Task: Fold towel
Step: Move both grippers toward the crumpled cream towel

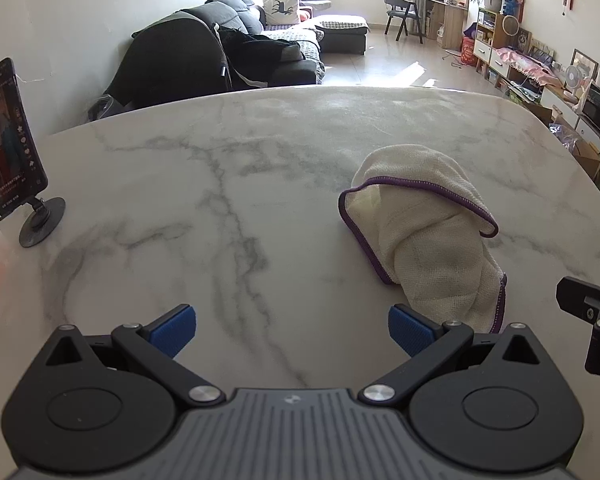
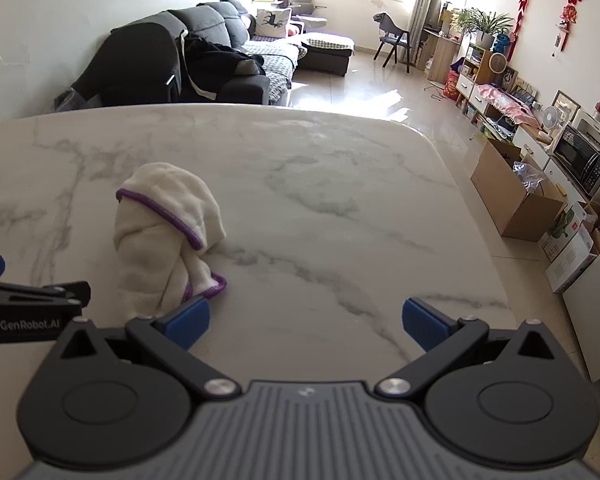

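A cream towel [image 1: 428,232] with purple edging lies crumpled in a heap on the white marble table [image 1: 220,184]. In the left wrist view it sits ahead and to the right of my left gripper [image 1: 292,330], which is open and holds nothing. In the right wrist view the towel [image 2: 164,232] lies ahead and to the left, its near purple corner just beyond the left finger of my right gripper [image 2: 306,322], open and empty too. Each gripper shows at the other view's edge: the right gripper [image 1: 592,320] and the left gripper [image 2: 28,304].
A phone on a round black stand [image 1: 12,160] is upright at the table's left edge. Beyond the far table edge are a dark sofa [image 1: 240,48] and floor. Cardboard boxes [image 2: 516,196] and shelves stand to the table's right.
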